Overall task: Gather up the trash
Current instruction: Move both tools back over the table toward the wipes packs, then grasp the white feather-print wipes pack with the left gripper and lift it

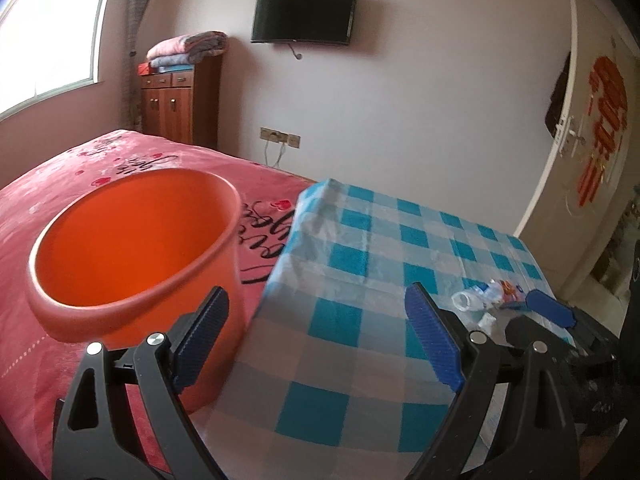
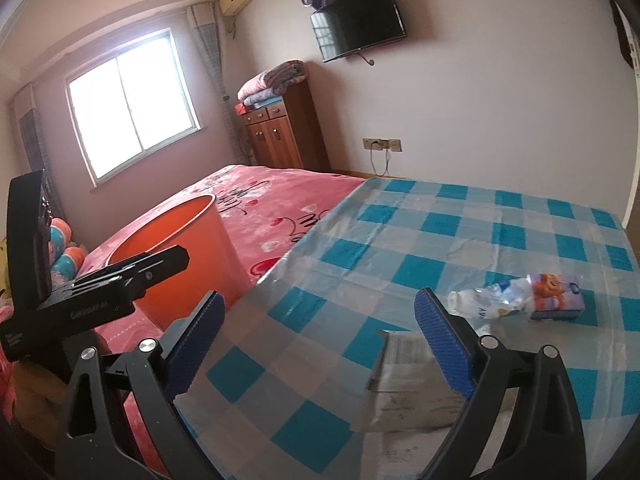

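Observation:
An empty orange bucket (image 1: 132,240) (image 2: 176,240) stands on the pink bed beside the table. On the blue-checked tablecloth (image 1: 360,248) (image 2: 460,232) lie a crushed clear plastic bottle (image 1: 474,299) (image 2: 486,302) and a colourful small box (image 1: 512,290) (image 2: 556,296), touching each other. A flat white paper piece (image 2: 404,380) lies nearer, partly under the right gripper's right finger. My left gripper (image 1: 317,290) is open over the table's near left edge, next to the bucket. My right gripper (image 2: 320,295) is open, with its fingers empty above the cloth. One of its blue pads (image 1: 550,312) shows beside the trash.
The pink bedspread (image 1: 60,200) runs along the table's left side. Against the far wall are a wooden cabinet (image 2: 280,136) with folded blankets, a wall television (image 1: 304,14) and a socket with cables. A white door (image 1: 580,140) stands at the right. The left gripper's black frame (image 2: 120,276) is at the left.

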The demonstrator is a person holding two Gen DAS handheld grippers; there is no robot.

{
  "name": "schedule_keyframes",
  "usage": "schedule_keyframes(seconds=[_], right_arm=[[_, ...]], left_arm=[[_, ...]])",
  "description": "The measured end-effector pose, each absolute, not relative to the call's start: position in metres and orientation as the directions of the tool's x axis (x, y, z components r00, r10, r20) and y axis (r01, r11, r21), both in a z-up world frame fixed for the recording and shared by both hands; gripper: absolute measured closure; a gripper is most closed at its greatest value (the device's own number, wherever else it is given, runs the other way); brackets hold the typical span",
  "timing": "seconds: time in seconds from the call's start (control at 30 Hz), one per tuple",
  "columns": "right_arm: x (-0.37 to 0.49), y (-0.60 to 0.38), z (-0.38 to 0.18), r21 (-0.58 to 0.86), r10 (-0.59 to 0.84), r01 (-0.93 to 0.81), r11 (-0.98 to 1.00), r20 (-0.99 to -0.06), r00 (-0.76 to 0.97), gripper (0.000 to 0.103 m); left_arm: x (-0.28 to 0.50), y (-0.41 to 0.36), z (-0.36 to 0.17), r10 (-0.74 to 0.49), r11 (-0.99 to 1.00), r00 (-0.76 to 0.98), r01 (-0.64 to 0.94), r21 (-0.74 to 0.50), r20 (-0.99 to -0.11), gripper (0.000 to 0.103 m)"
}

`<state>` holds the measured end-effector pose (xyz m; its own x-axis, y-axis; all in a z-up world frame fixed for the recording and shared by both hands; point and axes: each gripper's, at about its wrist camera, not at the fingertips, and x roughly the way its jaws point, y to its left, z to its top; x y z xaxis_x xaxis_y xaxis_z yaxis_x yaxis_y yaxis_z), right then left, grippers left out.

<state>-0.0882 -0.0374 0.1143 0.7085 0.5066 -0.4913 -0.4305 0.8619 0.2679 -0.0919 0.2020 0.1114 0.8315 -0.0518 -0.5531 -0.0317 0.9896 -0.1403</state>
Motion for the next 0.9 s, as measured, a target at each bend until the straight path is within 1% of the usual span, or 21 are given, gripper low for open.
schedule_keyframes(seconds=[0.4, 0.6, 0.63, 0.9], right_arm=[[-0.095, -0.068, 0.102, 0.213, 0.448, -0.395, 0.894, -0.473, 0.758, 0.009], [-0.095, -0.085, 0.097, 0.190, 0.434, -0.391, 0.901, -0.435, 0.789, 0.009], [-0.094, -0.089, 0.096, 0.184, 0.426, -0.385, 0.904, -0.431, 0.795, 0.007], [-0.078, -0.127, 0.090, 0.188, 0.386, -0.337, 0.923, -0.424, 0.819, 0.005]], left_arm=[[-0.098, 0.153, 0.095, -0.127, 0.991, 0.797, 0.077, -0.109, -0.590, 0.013], [-0.102, 0.134, 0.086, -0.166, 0.986, 0.778, 0.137, -0.095, -0.606, 0.013], [-0.102, 0.130, 0.085, -0.172, 0.985, 0.775, 0.147, -0.091, -0.608, 0.013], [-0.114, 0.085, 0.072, -0.285, 0.942, 0.719, 0.331, -0.048, -0.634, 0.013]])
